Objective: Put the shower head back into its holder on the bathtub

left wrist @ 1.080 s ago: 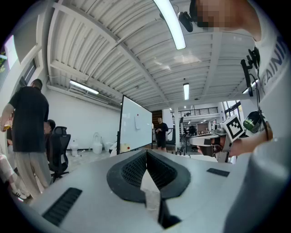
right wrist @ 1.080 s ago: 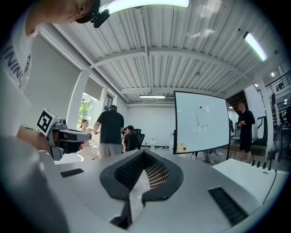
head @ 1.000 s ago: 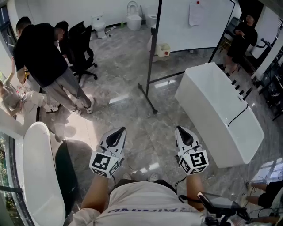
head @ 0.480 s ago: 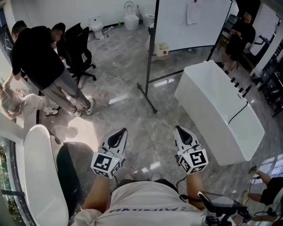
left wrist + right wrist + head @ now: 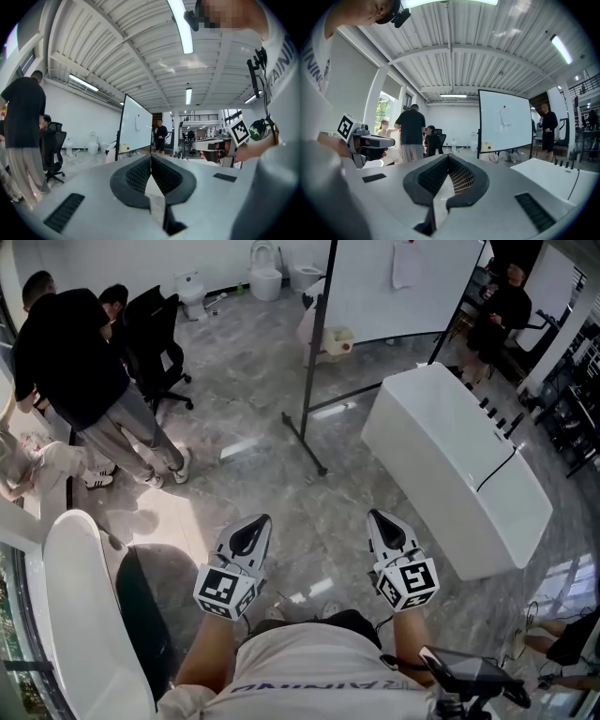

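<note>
Fingers (image 5: 133, 178) of your left gripper (image 5: 259, 520) are pressed together on nothing, well left of the white bathtub (image 5: 422, 484). Your right gripper (image 5: 376, 516), likewise closed and empty, hovers nearer it. Black fittings (image 5: 497, 413) line the bathtub's far rim, and the shower head is too small to pick out among them.

The person's white shirt (image 5: 319, 657) bears dark capital letters, upside down in the head view; only "AINING" reads. The sheet (image 5: 405, 263) on the whiteboard (image 5: 366, 296) is too small to read.
</note>
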A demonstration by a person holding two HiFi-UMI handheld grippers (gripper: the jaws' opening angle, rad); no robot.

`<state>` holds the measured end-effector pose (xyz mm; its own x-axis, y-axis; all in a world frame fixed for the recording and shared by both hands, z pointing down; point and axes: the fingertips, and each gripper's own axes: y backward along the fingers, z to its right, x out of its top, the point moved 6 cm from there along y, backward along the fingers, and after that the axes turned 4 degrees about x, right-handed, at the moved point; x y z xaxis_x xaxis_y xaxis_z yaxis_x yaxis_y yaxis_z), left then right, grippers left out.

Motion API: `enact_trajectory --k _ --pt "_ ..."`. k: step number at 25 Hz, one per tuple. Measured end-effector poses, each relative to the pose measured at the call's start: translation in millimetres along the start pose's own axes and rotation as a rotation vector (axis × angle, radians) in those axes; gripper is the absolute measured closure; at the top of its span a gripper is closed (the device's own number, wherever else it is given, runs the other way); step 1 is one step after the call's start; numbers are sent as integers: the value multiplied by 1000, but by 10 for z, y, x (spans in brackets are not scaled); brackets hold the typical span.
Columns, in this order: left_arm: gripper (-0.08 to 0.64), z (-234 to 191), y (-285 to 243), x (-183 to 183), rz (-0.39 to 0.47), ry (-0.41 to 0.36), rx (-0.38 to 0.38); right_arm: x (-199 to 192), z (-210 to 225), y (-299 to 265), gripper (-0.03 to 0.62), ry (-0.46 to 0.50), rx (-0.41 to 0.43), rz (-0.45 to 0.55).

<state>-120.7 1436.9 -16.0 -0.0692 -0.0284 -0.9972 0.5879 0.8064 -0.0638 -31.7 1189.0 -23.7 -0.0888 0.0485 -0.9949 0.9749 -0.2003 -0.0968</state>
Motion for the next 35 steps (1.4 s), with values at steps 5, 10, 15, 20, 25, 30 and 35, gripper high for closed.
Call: enact_trajectory --k 5,10,15,20,25,30,35 --pt "541 -76 -41 -111 -18 3 -96 -91 -120 131 581 -10 -102 -17" --pt "541 -22 -262 -85 -23 9 -180 -103 -11 308 580 -24 -191 -38" --pt "541 163 -617 -117 -32 0 -252 -169 248 387 581 -35 -251 -34" --pt "541 410 -1149 -97 -40 -22 -303 -297 737 500 580 -64 -309 -24" --pt "541 769 -1865 -5 -36 -37 -347 -369 1493 662 580 -95 -377 -8" --pt "541 1224 -2559 82 -33 -60 -374 -387 2294 822 580 -115 -414 11" --pt "541 1746 -3168 177 -31 -60 -408 -433 2940 1084 581 -125 -430 21"
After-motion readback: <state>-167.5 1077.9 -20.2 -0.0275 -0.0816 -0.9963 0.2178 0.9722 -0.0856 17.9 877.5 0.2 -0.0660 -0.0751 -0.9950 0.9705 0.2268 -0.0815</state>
